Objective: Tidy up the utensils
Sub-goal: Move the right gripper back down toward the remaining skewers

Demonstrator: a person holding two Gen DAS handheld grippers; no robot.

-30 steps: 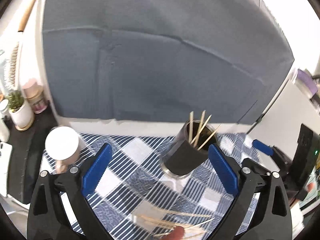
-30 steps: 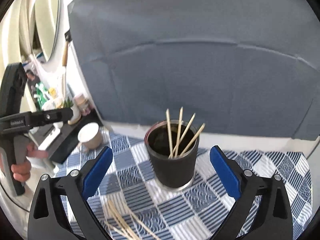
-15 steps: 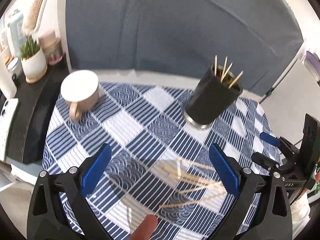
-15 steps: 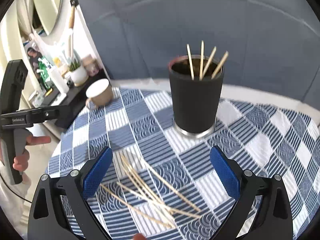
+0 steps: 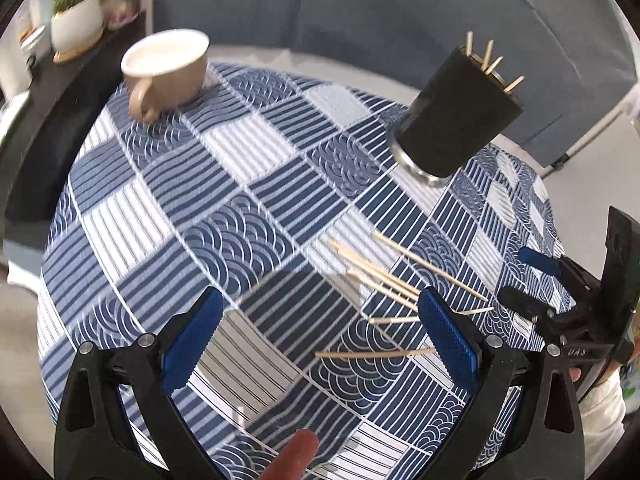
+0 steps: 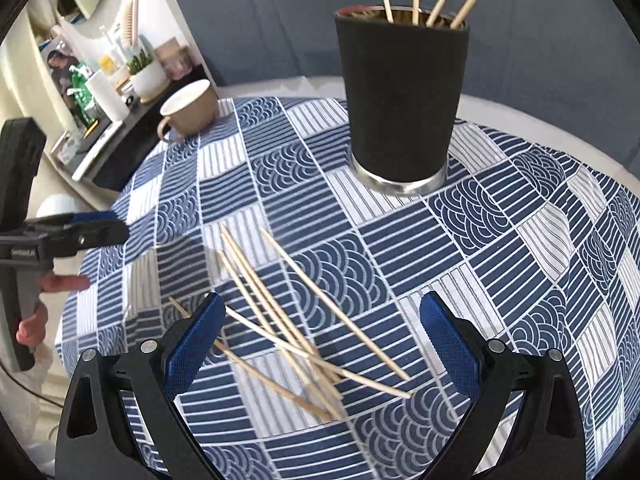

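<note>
- The left gripper (image 5: 318,330) hangs above the blue patterned tablecloth (image 5: 224,184) with its blue fingers (image 5: 192,340) spread wide, and nothing is between them.
- The right gripper (image 6: 320,336) is also spread wide and empty, just above the loose wooden sticks (image 6: 296,332).
- These sticks lie in a crossed heap on the cloth, near the front edge of the table.
- The black cup (image 6: 402,96) stands upright on the cloth behind the heap, well apart from it, with four sticks (image 6: 436,4) inside.
- A beige mug (image 5: 168,68) stands at the far left of the cloth.
- A potted plant (image 5: 76,20) stands on the dark shelf beside the table.
</note>
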